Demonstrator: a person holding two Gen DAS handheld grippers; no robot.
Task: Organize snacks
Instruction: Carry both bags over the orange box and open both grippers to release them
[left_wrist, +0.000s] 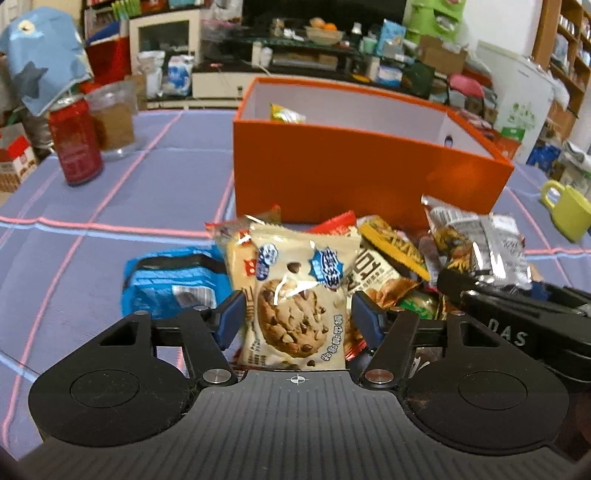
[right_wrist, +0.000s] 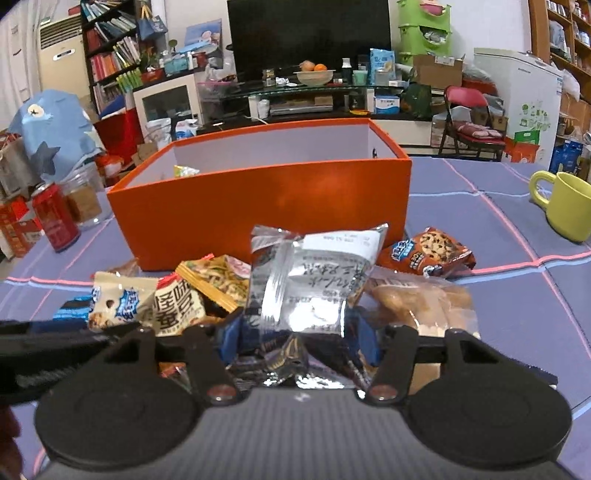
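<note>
A heap of snack packets lies on the purple cloth in front of an orange box (left_wrist: 369, 166) that holds a yellow-green packet (left_wrist: 286, 112). My left gripper (left_wrist: 299, 314) straddles a cream chocolate-chip cookie packet (left_wrist: 299, 295). Its blue pads stand close on both sides, with a thin gap at the right pad and no dent in the wrapper. My right gripper (right_wrist: 295, 332) is shut on a silver foil packet (right_wrist: 306, 280), which is crumpled between the pads and stands up in front of the orange box (right_wrist: 258, 206).
A blue packet (left_wrist: 170, 284) lies left of the heap; an orange cookie packet (right_wrist: 424, 254) and a clear bread bag (right_wrist: 421, 302) lie on its right. A red can (left_wrist: 75, 144) and a glass jar (left_wrist: 112, 118) stand far left, a green mug (right_wrist: 565, 206) far right.
</note>
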